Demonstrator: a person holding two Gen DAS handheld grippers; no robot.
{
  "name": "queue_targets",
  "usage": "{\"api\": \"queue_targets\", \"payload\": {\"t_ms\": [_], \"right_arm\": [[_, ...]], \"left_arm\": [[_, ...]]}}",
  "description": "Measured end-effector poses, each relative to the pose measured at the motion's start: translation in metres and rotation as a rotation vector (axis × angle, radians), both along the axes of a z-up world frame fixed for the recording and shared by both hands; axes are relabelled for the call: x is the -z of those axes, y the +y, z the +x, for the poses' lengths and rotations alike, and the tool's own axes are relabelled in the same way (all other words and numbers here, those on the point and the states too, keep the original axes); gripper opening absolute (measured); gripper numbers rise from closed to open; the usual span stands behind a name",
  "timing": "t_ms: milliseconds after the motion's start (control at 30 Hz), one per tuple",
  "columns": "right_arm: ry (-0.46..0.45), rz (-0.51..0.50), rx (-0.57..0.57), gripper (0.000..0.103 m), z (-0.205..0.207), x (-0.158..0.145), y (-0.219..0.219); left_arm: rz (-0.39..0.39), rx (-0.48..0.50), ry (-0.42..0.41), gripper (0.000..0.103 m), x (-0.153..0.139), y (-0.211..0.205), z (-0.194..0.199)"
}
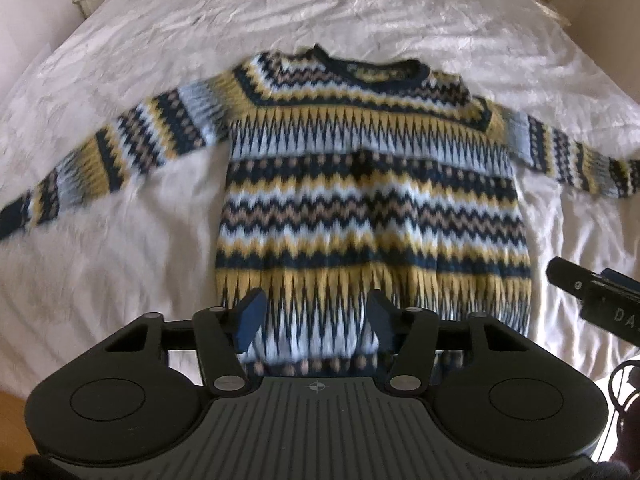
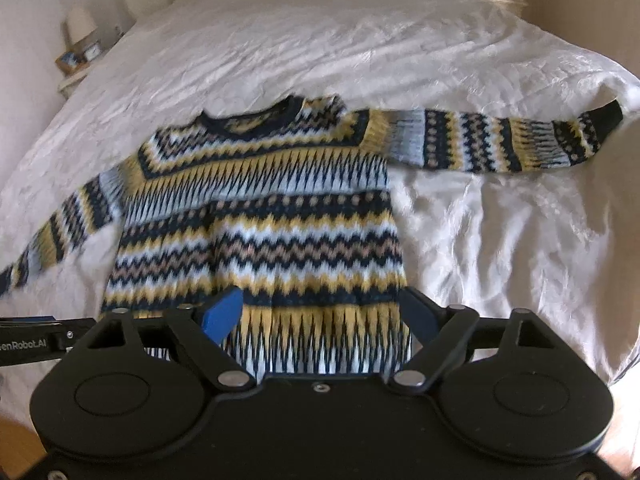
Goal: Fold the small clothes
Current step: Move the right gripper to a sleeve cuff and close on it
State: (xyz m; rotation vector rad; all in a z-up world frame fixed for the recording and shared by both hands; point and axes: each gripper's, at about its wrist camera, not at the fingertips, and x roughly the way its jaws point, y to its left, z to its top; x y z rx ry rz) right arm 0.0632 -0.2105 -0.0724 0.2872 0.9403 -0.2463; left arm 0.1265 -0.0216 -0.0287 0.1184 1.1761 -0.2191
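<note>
- As the knitted wool sweater with zigzag bands of navy, yellow, pale blue and white (image 1: 372, 200) is spread flat on the wrinkled white bed sheet (image 1: 120, 272), its hem is found just ahead of both pairs of jaws and its collar is the far end.
- The long axis of the body is directed straight away from the jaws; the sleeves are stretched out to both sides.
- The left gripper (image 1: 316, 320) is seen over the middle of the hem, with its blue pads partly spread and no cloth pinched between them.
- The right gripper (image 2: 320, 316) is placed at the hem's right corner; its jaws are spread wide and nothing is held.
- The knit looks thick and soft, so a deep bite at the hem is probably needed.
</note>
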Motion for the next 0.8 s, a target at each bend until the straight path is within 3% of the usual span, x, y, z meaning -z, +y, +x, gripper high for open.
{"api": "queue_targets", "payload": {"t_ms": [133, 233, 367, 567, 800], "right_arm": [[-0.019, -0.020, 0.083, 0.080, 0.017, -0.004, -0.016], [-0.026, -0.044, 0.167, 0.073, 0.026, -0.006, -0.039], [-0.029, -0.081, 0.253, 0.069, 0.032, -0.007, -0.078], [-0.020, -0.143, 0.348, 0.067, 0.036, -0.009, -0.163], [-0.004, -0.251, 0.330, 0.066, 0.041, -0.005, -0.273]], "left_arm": [[-0.005, 0.072, -0.009, 0.049, 0.003, -0.008, 0.028], [-0.021, 0.132, -0.009, 0.040, 0.009, -0.016, 0.045], [-0.016, 0.155, -0.047, 0.039, 0.011, -0.026, 0.062], [-0.021, 0.115, -0.063, 0.039, 0.008, -0.043, 0.080], [-0.020, 0.010, -0.046, 0.039, 0.011, -0.073, 0.074]]}}
